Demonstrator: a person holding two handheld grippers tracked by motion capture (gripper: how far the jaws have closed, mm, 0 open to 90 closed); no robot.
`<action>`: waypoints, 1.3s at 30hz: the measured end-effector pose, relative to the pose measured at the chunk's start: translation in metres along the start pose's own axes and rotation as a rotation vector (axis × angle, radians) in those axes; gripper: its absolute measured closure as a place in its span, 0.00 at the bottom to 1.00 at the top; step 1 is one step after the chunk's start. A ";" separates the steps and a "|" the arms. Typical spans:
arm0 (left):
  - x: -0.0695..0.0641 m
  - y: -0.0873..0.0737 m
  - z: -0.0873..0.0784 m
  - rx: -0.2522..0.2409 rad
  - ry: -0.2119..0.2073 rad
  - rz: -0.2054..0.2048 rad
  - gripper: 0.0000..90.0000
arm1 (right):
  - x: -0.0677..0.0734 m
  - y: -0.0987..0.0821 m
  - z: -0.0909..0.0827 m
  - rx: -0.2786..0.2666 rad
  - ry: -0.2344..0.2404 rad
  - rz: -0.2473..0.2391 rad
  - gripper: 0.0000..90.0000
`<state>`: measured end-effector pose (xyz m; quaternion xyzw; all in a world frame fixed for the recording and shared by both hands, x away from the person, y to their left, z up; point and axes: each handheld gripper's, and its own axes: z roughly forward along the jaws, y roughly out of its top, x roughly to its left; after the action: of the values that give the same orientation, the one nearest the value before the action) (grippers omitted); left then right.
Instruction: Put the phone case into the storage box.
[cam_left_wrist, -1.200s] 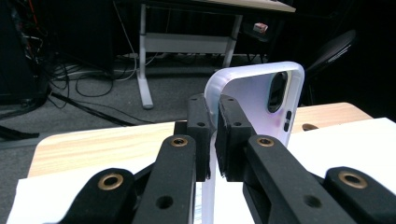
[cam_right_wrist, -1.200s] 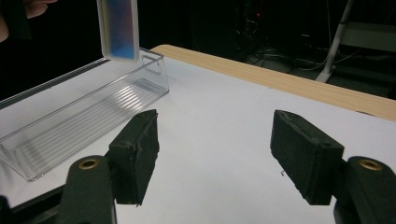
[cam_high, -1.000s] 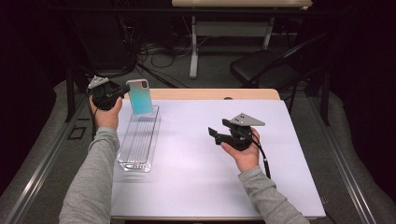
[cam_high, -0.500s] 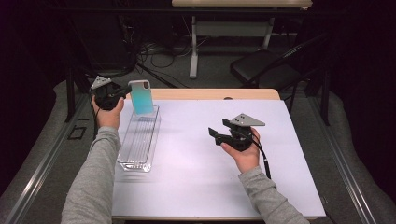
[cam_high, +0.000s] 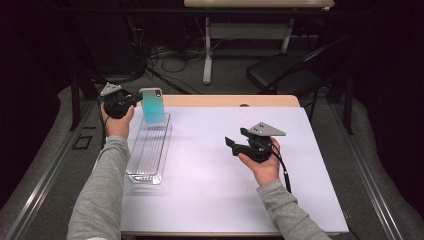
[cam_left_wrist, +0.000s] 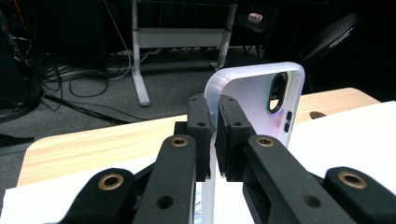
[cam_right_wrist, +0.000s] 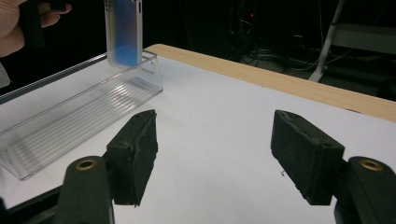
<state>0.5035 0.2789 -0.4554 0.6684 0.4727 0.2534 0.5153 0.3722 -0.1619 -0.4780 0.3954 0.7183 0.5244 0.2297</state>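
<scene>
A phone case (cam_high: 153, 105) with a teal-blue back and pale rim stands upright over the far end of a clear plastic tray (cam_high: 149, 152). My left gripper (cam_high: 136, 97) is shut on the case's edge; in the left gripper view the two pads (cam_left_wrist: 201, 123) clamp the pale rim of the case (cam_left_wrist: 254, 95). My right gripper (cam_high: 231, 145) hovers over the white table top near the middle right, open, with nothing between its pads (cam_right_wrist: 135, 149). In the right gripper view the case (cam_right_wrist: 124, 32) hangs above the tray (cam_right_wrist: 84, 114) at upper left.
The white mat (cam_high: 215, 180) covers the table, with a wooden strip (cam_high: 230, 100) along the far edge. Beyond the table stand a dark chair (cam_high: 285, 75), a desk leg (cam_high: 207, 55) and loose cables on the floor.
</scene>
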 end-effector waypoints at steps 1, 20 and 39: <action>0.000 -0.001 0.001 0.000 0.000 0.001 0.95 | 0.000 0.000 0.000 -0.003 -0.001 -0.001 0.35; 0.006 -0.010 0.014 0.022 -0.033 0.010 0.95 | -0.002 -0.001 -0.001 -0.003 -0.010 0.000 0.35; 0.009 -0.020 0.028 0.051 -0.054 0.022 0.95 | -0.004 -0.003 -0.001 0.005 -0.013 0.002 0.35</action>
<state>0.5232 0.2749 -0.4846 0.6930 0.4575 0.2291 0.5078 0.3730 -0.1661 -0.4804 0.4002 0.7176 0.5203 0.2330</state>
